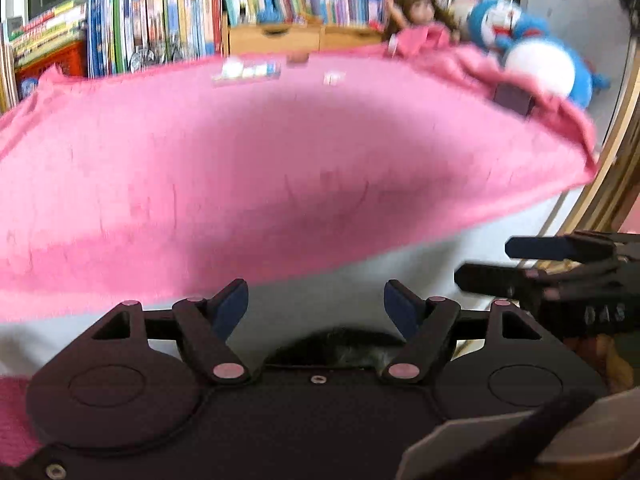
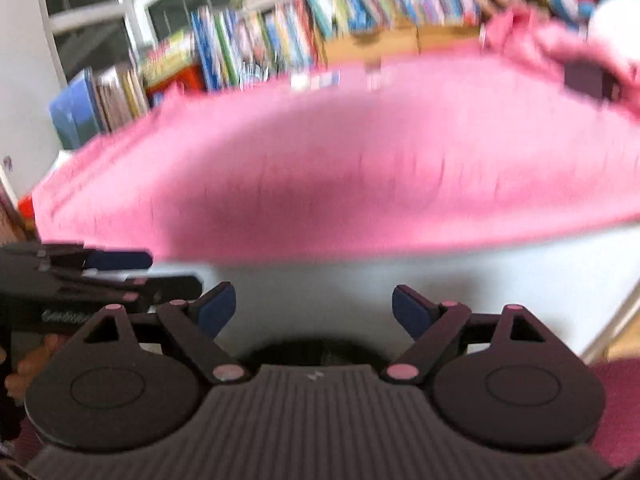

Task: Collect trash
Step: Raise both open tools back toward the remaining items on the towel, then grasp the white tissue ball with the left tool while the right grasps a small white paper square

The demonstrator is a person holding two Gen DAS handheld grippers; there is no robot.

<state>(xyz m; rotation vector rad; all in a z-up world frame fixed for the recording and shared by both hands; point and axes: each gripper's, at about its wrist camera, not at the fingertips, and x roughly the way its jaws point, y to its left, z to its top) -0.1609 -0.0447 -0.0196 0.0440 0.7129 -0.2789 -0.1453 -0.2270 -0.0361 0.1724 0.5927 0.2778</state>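
Note:
A pink blanket [image 1: 280,160] covers the surface ahead of both grippers. At its far edge lie small bits of litter: a white and blue wrapper [image 1: 246,70], a small white scrap [image 1: 334,78] and a brownish piece [image 1: 298,57]. The right wrist view shows the wrapper [image 2: 316,79] and the scrap [image 2: 376,78] blurred. My left gripper [image 1: 316,304] is open with nothing between its fingers, well short of the litter. My right gripper [image 2: 314,308] is open and empty too. Each gripper appears in the other's view: the right gripper [image 1: 482,263] at the right, the left gripper [image 2: 176,270] at the left.
A dark box [image 1: 514,98] rests on the blanket's right side by a blue plush toy [image 1: 532,52] and a doll [image 1: 420,12]. Rows of books [image 1: 160,20] and a wooden drawer unit [image 1: 276,36] stand behind. White surface [image 1: 360,280] shows below the blanket's near edge.

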